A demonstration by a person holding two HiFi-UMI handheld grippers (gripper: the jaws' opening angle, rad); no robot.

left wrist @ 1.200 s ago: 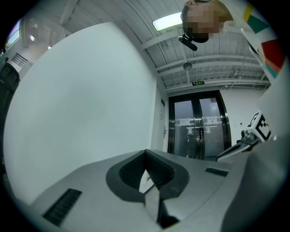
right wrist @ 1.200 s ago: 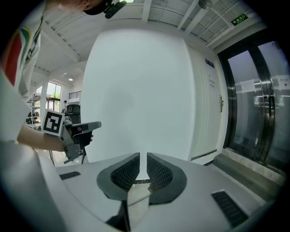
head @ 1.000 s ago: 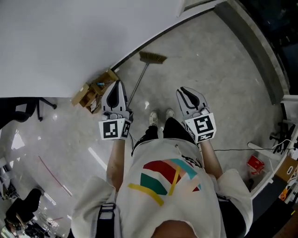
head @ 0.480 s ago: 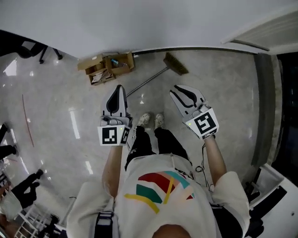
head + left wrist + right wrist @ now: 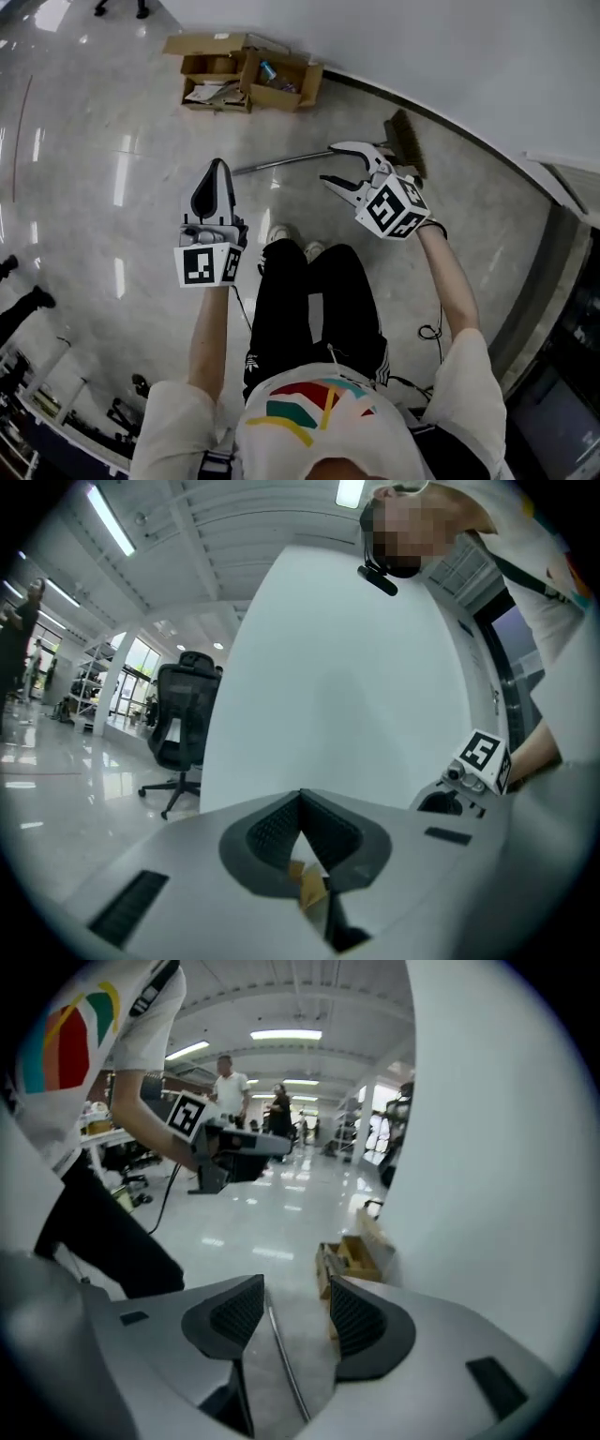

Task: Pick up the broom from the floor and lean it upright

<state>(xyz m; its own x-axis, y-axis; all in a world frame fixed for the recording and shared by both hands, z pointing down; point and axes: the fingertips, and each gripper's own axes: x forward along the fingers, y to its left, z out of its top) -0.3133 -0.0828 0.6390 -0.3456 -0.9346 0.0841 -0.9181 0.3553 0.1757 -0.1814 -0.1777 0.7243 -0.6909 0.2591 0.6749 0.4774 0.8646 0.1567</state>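
Head view places the broom flat on the floor, not yet lifted. Its brush head lies close to the white wall, and its thin metal handle runs away from the wall at a shallow slant. We judge the step in hand to be the approach for the pick-up.

The right gripper is over the handle at the end nearer the wall, just short of the brush head. Its jaws have just been opening and now stand wide. In the right gripper view the handle runs through the gap between the jaws, and neither pad touches it. We cannot tell whether the jaws are already down at handle level.

The left gripper sits farther from the wall, next to the free end of the handle, with no contact showing. The left gripper view shows its jaws pressed together with nothing held.

A cardboard box stands open against the wall, apart from the handle. The person's shoes are on the side of the broom away from the wall.

For the next move, we would lower the right gripper until the handle sits between the pads, close firmly, then raise that end. The smooth handle may roll or slip under a light grip. The wall looks near enough to take the upright broom.
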